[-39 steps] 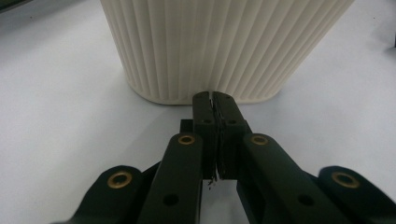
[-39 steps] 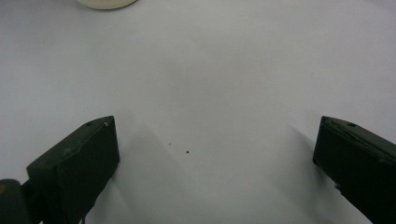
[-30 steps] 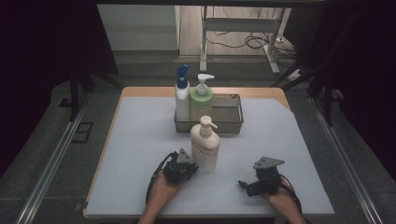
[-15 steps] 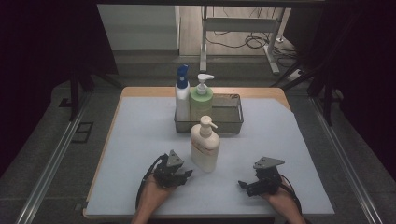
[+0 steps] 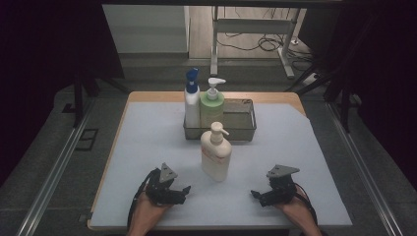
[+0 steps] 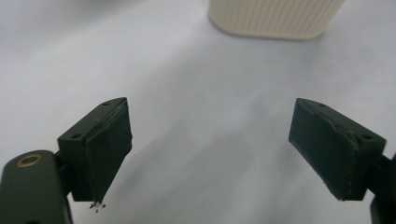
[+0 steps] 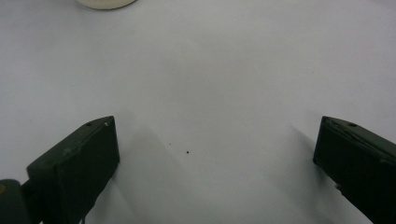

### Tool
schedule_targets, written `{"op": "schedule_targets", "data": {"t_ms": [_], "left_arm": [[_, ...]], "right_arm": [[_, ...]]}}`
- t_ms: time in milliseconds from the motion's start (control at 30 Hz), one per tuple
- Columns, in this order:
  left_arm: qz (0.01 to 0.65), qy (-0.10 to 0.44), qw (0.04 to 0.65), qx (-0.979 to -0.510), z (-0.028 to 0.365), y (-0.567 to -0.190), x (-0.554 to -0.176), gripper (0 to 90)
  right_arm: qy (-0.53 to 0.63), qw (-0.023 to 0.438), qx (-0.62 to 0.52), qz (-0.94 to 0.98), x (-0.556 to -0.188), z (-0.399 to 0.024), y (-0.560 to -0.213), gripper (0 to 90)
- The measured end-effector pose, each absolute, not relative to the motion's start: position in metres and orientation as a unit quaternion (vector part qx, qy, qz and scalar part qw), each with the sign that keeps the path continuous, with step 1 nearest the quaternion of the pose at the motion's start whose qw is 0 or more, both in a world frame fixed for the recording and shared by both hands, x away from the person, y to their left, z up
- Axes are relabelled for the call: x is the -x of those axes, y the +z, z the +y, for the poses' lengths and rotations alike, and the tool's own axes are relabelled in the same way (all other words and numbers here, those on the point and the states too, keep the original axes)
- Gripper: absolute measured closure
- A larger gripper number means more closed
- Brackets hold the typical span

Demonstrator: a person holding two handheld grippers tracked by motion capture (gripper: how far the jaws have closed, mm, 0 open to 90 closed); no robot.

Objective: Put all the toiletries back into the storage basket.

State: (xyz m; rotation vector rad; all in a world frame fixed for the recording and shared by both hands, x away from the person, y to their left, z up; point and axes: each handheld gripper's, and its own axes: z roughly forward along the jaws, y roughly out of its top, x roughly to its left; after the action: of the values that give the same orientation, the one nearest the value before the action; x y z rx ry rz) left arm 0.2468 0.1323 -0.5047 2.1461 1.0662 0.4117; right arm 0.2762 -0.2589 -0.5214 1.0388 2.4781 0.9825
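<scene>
A cream pump bottle point(image 5: 216, 156) stands upright on the white table, in front of the wire basket point(image 5: 244, 129). My left gripper point(image 5: 186, 191) lies low on the table to the bottle's lower left, apart from it. Its jaws have just been opening and nothing is between them. In the left gripper view the left gripper point(image 6: 210, 154) stands wide, with the ribbed base of the cream bottle point(image 6: 275, 18) ahead. My right gripper point(image 5: 255, 194) rests near the front right, open and empty. The right gripper view shows the right gripper point(image 7: 215, 163) over bare table and the cream bottle's base point(image 7: 106, 3) far ahead.
The wire basket holds a white bottle with a blue cap point(image 5: 192, 101) and a green pump bottle point(image 5: 212, 104); its right half is free. The table's front edge point(image 5: 216, 227) runs just behind both hands. Dark floor and metal rails flank the table.
My left gripper has let go of the cream bottle, opened its jaws and drawn back toward the front left. The bottle stays upright. The right gripper has kept still.
</scene>
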Motion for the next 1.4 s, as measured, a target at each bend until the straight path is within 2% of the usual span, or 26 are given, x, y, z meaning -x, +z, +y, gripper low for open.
{"op": "schedule_targets", "data": {"t_ms": [400, 667, 1400], "left_arm": [[0.427, 0.166, 0.333, -0.824, 0.149, -0.513, -0.24, 10.6], [0.432, 0.154, 0.325, -0.827, 0.156, -0.521, -0.241, 10.5], [0.434, 0.157, 0.333, -0.822, 0.156, -0.524, -0.24, 10.6]], "right_arm": [[0.339, 0.147, -0.347, 0.862, -0.274, -0.257, -0.513, 0.7], [0.355, 0.134, -0.338, 0.861, -0.272, -0.251, -0.503, 0.6], [0.389, 0.123, -0.311, 0.858, -0.282, -0.232, -0.471, 1.5]]}}
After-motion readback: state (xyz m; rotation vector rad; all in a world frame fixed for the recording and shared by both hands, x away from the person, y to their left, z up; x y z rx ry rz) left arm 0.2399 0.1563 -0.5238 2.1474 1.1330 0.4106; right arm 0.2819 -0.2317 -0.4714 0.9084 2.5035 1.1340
